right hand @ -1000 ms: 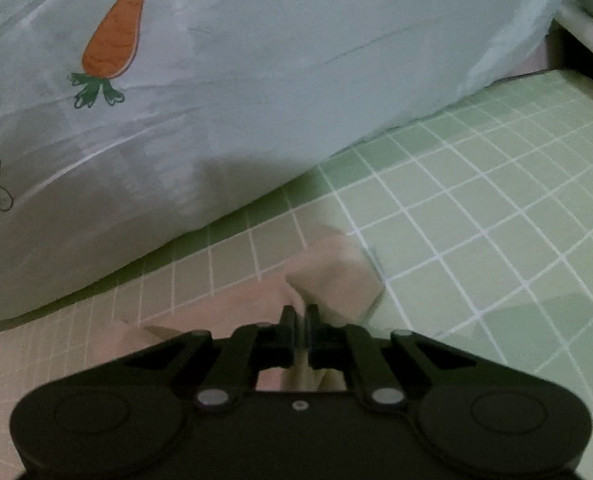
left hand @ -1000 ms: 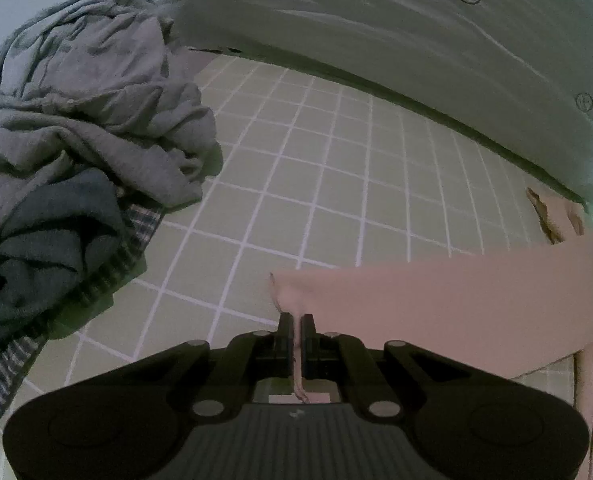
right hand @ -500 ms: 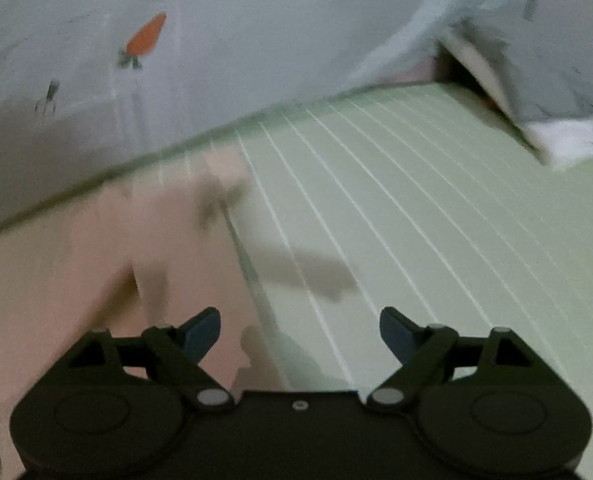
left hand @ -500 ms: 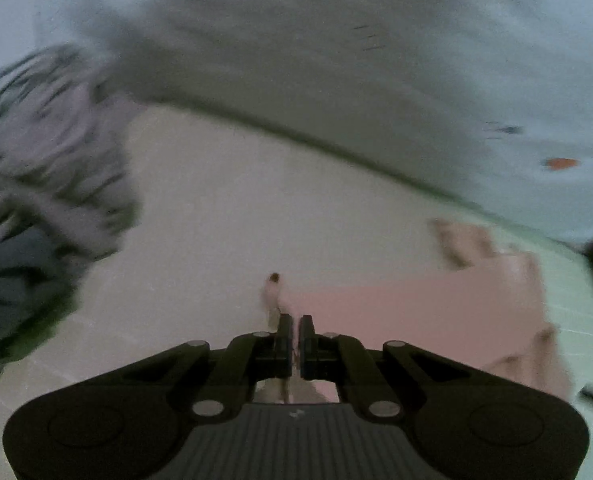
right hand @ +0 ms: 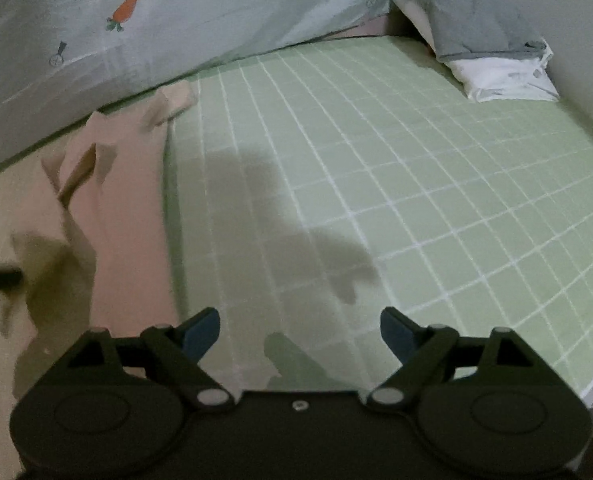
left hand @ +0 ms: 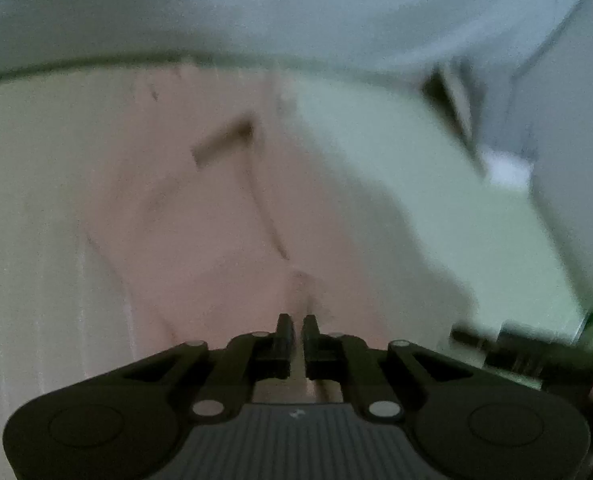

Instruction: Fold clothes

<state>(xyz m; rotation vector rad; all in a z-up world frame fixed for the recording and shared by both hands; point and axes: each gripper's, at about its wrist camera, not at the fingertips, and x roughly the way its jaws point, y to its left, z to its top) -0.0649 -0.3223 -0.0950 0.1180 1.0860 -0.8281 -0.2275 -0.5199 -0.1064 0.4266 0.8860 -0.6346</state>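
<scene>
The pink garment (left hand: 216,208) lies spread on the green grid-pattern sheet (right hand: 376,184), its far end bunched up right by the pale carrot-print fabric (right hand: 176,12). The left gripper (left hand: 294,330) has its jaws nearly together with a pinch of the pink cloth between them — that view is pretty blurry though. The right gripper (right hand: 299,326) sits wide open over bare sheet, just beside the garment's edge, holding nothing. White and grey bedding (right hand: 492,60) is piled way off at the far corner.

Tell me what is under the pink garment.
The pink garment lies on the green checked sheet, which shows bare beside it. Whatever else lies beneath the cloth is covered. The left gripper pinches its edge.
</scene>
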